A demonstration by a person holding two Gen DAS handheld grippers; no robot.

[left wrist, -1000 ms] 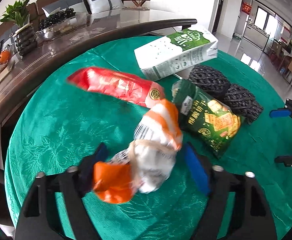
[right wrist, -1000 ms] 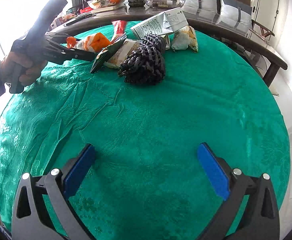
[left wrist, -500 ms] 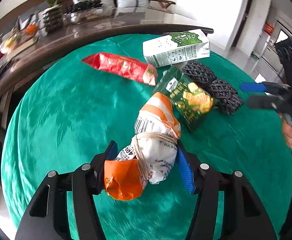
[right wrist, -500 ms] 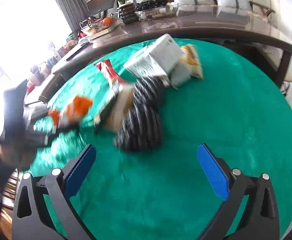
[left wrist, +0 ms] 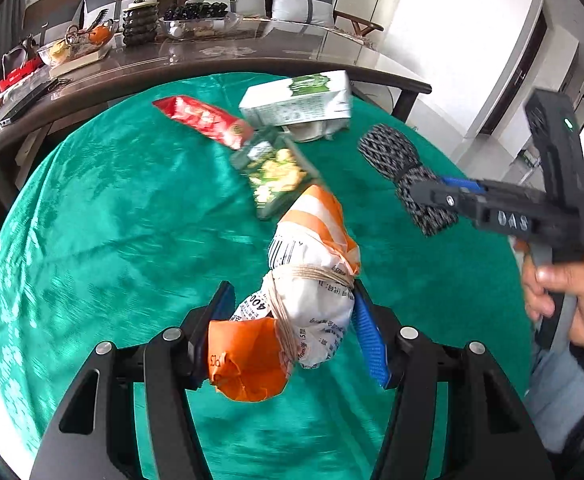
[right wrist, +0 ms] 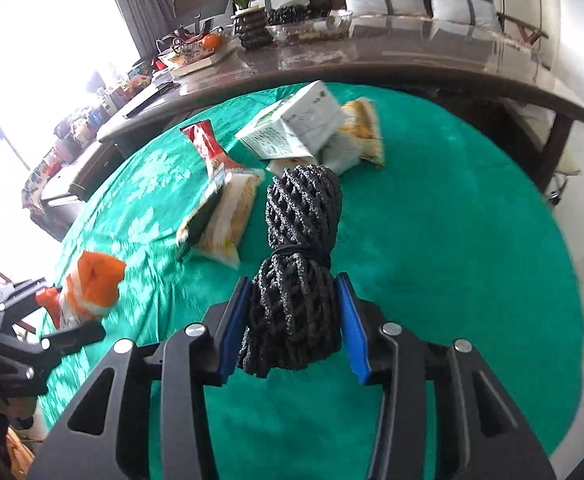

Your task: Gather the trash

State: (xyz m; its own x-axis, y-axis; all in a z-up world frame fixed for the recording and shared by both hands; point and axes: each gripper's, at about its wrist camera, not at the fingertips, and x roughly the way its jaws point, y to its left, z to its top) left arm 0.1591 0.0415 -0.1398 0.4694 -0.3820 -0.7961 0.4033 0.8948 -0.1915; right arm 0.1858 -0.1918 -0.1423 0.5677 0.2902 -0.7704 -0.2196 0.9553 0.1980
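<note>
My left gripper (left wrist: pixel 292 308) is shut on an orange-and-white packet (left wrist: pixel 312 264) tied round with string, held above the green tablecloth (left wrist: pixel 112 220). The same packet (right wrist: pixel 92 284) shows at the left of the right wrist view. A black foam net bundle (right wrist: pixel 296 248) stands between the blue pads (right wrist: pixel 348 316) of my right gripper (right wrist: pixel 292 312); its jaws are closing and both pads touch the bundle's lower half. From the left wrist view the net (left wrist: pixel 396 156) hangs off the cloth in that gripper, with a person's hand (left wrist: pixel 564 292) on the handle.
On the far side of the round table lie a red packet (left wrist: pixel 204 120), a white-and-green carton (left wrist: pixel 300 100), a green snack bag (left wrist: pixel 276 176) and a yellow-and-white bag (right wrist: pixel 356 136). A long dark counter (left wrist: pixel 212 60) with bowls and a plant curves behind.
My left gripper closed tighter on the packet, rolled and lifted it. My right gripper came up to the black net and its wide jaws closed around it.
</note>
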